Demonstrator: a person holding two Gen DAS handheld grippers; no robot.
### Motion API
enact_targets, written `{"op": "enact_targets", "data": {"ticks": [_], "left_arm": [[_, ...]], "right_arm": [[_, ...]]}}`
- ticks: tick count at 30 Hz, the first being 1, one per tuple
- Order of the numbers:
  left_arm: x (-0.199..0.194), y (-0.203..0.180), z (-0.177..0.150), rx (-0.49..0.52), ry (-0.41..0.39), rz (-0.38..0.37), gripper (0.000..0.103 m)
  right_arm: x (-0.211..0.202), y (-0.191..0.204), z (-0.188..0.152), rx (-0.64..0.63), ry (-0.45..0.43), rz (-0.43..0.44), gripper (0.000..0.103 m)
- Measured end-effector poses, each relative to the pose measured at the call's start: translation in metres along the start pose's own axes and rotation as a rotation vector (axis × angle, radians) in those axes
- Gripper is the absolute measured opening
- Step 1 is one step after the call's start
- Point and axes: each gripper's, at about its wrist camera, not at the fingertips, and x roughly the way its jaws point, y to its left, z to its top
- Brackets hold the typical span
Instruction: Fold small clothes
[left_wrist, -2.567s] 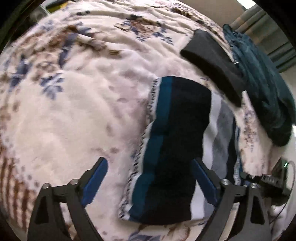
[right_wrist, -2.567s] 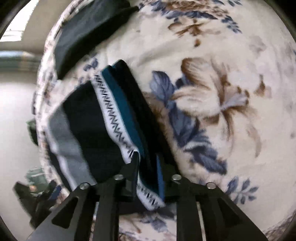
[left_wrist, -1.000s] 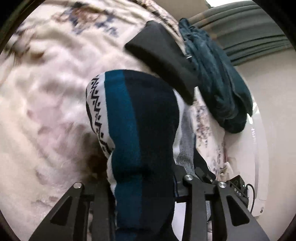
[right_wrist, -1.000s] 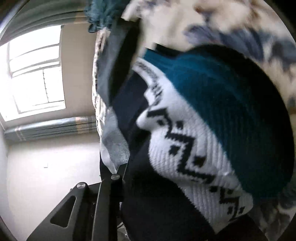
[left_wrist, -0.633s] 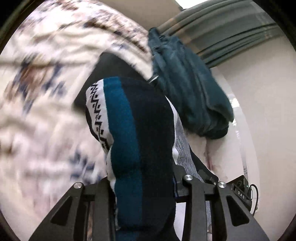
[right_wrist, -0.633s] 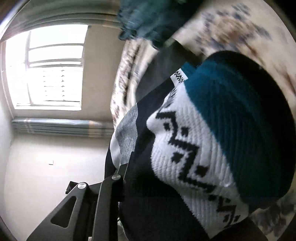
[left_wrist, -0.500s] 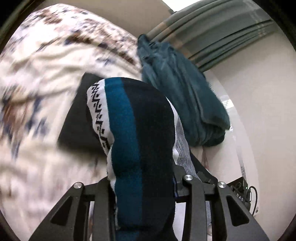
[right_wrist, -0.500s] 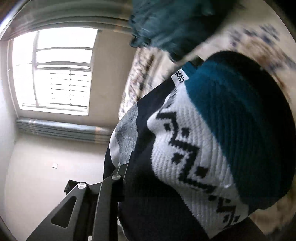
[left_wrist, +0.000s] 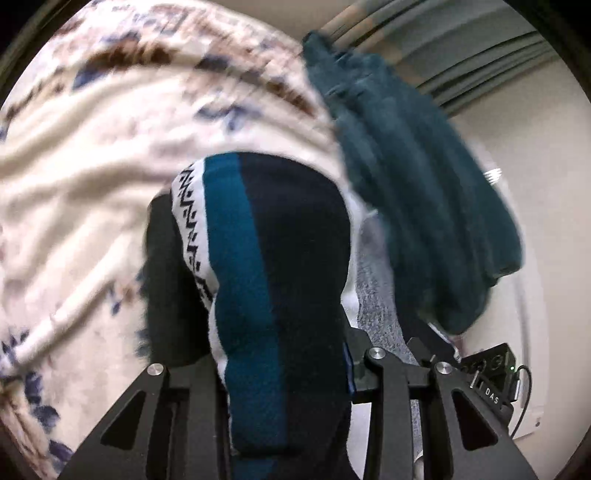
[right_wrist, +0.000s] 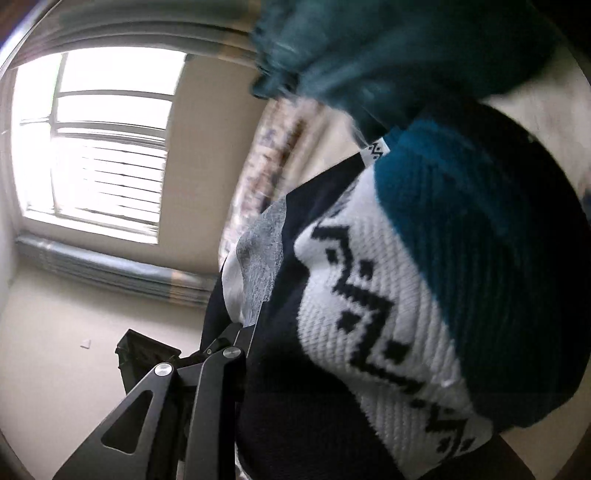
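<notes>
Left tool (left_wrist: 284, 373) and right tool (right_wrist: 317, 354) each pinch the folded knit sweater (left_wrist: 273, 266), carried above the floral bed blanket (left_wrist: 92, 155), a black folded garment (left_wrist: 166, 280) at 9 o'clock and a teal garment (left_wrist: 424, 206) at 2 o'clock. Judged soft, light and prone to unfolding; best gripped through all layers at the folded edge.

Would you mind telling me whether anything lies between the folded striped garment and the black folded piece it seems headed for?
Nothing visible does. The striped garment, clamped in the left gripper and right gripper, hangs partly in front of the black folded piece; the teal garment lies off to the right.
</notes>
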Motion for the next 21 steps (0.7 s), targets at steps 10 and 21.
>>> {"op": "enact_targets", "data": {"ticks": [10,21], "left_arm": [[-0.011,0.022,-0.017,-0.085,0.006,0.0,0.038],[-0.058,-0.026,-0.042,-0.021,-0.028,0.362,0.058]], "right_arm": [[-0.018,-0.033,0.001,0.029,0.071,-0.138,0.04],[-0.079,-0.001,0.022,-0.139,0.011,-0.512,0.043]]}}
